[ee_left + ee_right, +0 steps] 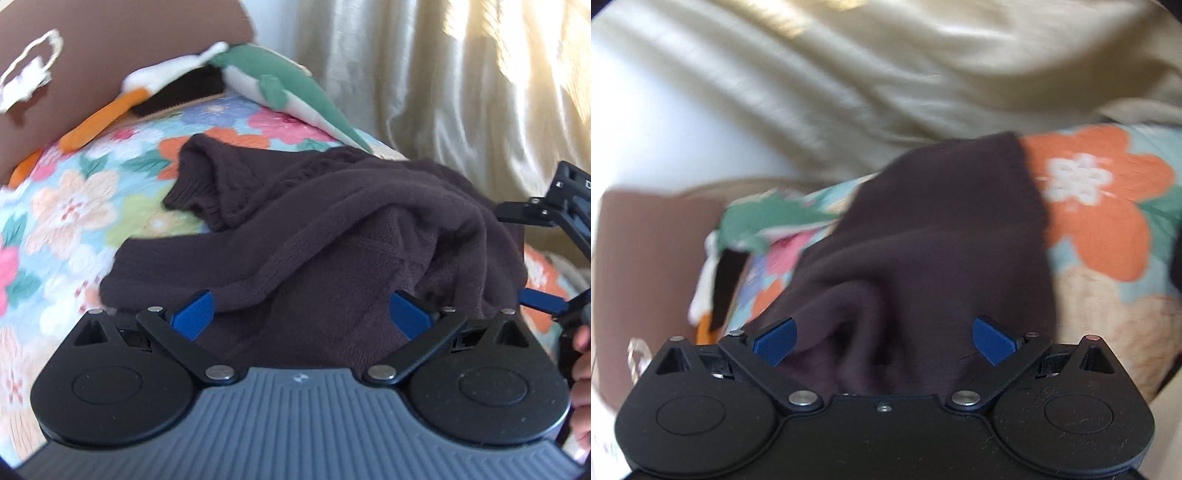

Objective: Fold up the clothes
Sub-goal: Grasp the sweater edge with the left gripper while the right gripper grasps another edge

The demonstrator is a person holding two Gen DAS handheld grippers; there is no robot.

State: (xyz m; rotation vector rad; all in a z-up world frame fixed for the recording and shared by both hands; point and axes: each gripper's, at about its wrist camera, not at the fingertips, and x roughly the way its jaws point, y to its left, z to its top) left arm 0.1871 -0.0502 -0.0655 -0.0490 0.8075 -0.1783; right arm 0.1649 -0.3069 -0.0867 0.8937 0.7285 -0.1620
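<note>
— Where was the sweater?

— The dark brown sweater lay bunched on the floral quilt of the bed, one ribbed cuff flopped toward the pillows and a thick fold running across its middle. Beyond it, against the brown headboard, were a green plush toy and a white and orange one. A pale curtain hung behind.

— And the left gripper?

— The left gripper had its jaws spread wide, the blue pads either side of the knit's near edge. Cloth lay between them, but nothing was pinched.

— The right one?

— The right gripper was likewise wide open over a hump of the same sweater, with quilt showing past it. That view was blurred, so whether its pads touched the fabric I could not say. From the left camera it appeared at the far right edge, beside the sweater, with a hand behind it.
</note>
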